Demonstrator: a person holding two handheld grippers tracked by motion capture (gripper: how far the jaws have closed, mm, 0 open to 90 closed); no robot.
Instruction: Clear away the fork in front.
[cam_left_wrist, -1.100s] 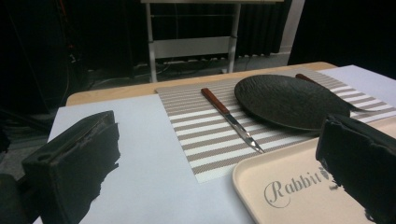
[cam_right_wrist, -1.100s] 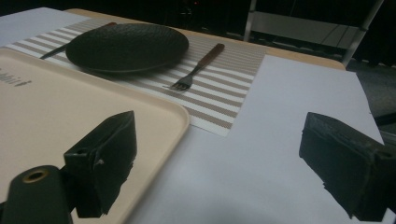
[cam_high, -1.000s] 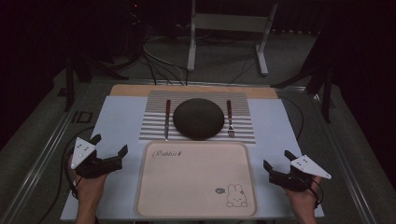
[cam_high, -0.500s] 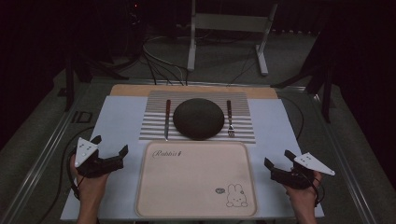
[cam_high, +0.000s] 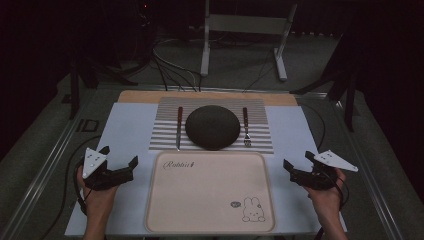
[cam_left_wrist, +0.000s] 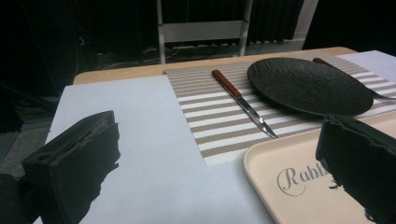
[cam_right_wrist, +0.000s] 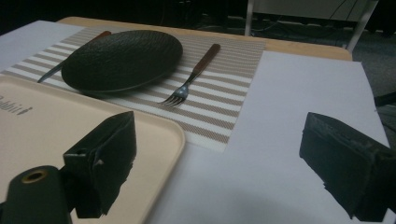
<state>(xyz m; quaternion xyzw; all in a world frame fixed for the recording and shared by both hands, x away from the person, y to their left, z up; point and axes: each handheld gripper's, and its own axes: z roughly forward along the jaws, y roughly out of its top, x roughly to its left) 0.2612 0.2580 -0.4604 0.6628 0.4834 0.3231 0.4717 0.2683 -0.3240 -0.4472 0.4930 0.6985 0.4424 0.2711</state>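
Between the 2 wide-open, empty hand-held grippers, left (cam_high: 119, 164) and right (cam_high: 298, 161): the tray (cam_high: 210, 192).

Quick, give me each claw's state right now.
Left claw: open, holding nothing.
Right claw: open, holding nothing.

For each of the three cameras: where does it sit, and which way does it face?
High view: above the near edge, looking forward and down; hands, left gripper and right gripper enter below.
Left gripper view: rides low at left, faces knife; own jaws open.
Right gripper view: low at right, faces fork; own jaws open.
Shared: dark plate, tray.
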